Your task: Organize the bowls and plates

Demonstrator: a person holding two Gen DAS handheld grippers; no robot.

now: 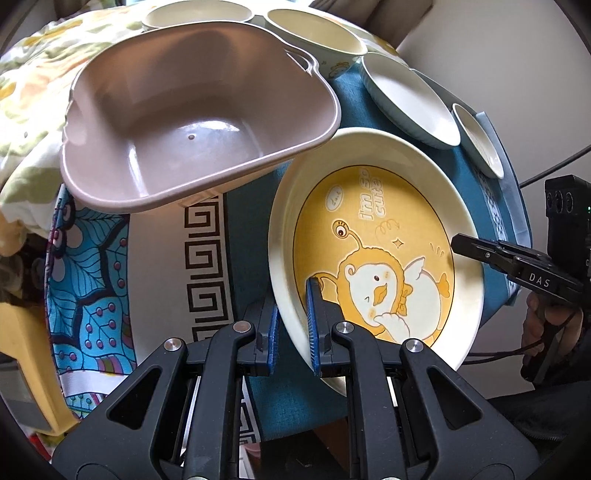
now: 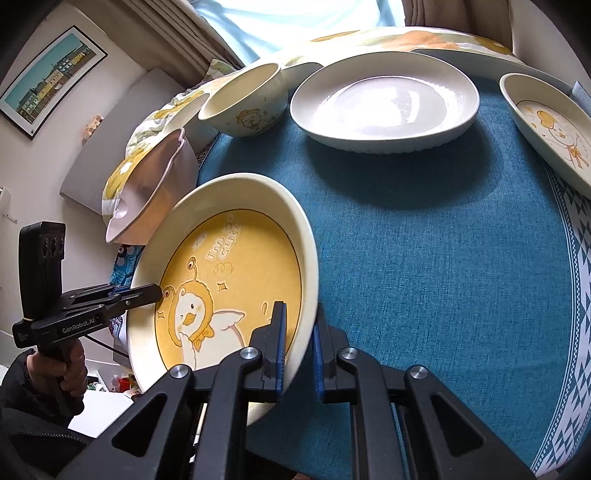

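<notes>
Both grippers clamp the yellow duck plate (image 2: 225, 284) by opposite rims: left gripper (image 1: 291, 325) on its left edge, right gripper (image 2: 299, 343) on its right edge. Plate tilted, lifted off the teal tablecloth (image 2: 424, 258), near edge; pink basin (image 1: 199, 122) just left, white plate (image 2: 384, 103) far.

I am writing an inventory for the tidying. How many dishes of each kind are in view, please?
Plates: 3 (yellow cartoon plate, white plate, small plate)
Bowls: 2 (near bowl, far bowl)
Pink basin: 1
Total: 6
</notes>
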